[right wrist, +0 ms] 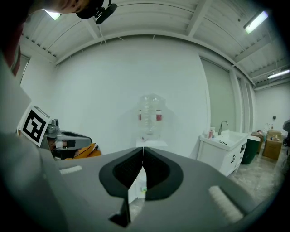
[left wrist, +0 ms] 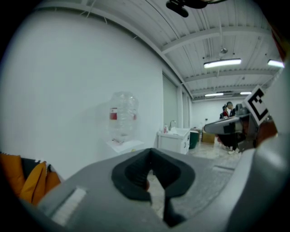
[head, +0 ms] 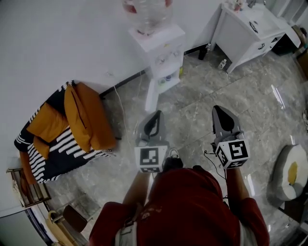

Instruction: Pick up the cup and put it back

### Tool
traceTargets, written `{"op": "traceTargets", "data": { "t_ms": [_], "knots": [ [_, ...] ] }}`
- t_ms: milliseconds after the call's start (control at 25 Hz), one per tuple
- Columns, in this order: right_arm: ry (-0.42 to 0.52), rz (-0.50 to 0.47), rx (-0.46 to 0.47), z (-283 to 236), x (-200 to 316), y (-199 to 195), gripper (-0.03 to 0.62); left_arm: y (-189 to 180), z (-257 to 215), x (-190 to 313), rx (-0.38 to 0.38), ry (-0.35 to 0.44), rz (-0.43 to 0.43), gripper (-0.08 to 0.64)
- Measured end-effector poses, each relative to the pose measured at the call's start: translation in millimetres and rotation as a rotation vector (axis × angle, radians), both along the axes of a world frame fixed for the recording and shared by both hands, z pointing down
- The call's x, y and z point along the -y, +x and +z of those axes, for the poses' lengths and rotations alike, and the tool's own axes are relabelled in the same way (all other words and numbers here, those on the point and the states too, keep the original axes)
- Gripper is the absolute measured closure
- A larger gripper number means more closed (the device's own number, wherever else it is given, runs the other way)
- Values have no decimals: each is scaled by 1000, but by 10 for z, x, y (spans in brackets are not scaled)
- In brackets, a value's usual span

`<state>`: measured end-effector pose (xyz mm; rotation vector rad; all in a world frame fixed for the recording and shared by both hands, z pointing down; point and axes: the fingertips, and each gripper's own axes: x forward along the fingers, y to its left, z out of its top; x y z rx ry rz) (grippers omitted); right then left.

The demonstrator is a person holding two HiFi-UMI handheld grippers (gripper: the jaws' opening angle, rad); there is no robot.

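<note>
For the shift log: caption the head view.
Grey left claw and right claw, both shut and empty, point toward a white water dispenser with clear bottle.

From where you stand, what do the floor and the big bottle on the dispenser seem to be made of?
The floor looks like polished grey stone or marble-look tile: pale veins and a glossy glare from the lights. The bottle is probably clear plastic: it is see-through, with ribbed walls and a red label.

Bare white-walled workroom or office space: marble-look floor, water dispenser, sink cabinet, ceiling strip lights.
</note>
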<state>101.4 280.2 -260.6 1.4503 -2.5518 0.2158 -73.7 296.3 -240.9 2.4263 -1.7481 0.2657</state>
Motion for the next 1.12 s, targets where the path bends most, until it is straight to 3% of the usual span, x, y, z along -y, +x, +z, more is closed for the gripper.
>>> {"op": "traceTargets", "data": {
  "t_ms": [280, 480, 640, 880, 1120],
  "knots": [
    [6, -37, -3, 15, 344, -309, 591, -291, 43, 285, 18, 17, -33, 560],
    [44, -2, 44, 2, 644, -281, 591, -404, 64, 466, 32, 11, -85, 560],
    [46, -41, 67, 99, 986, -282, 591, -372, 107, 686, 45, 33, -121, 560],
    [33, -109, 80, 231, 1718, -76, 591, -75, 152, 1260, 31, 29, -181, 560],
    [15, -170, 91, 243, 2570, 445, 591, 443, 82, 2002, 67, 14, -251, 560]
  ]
}}
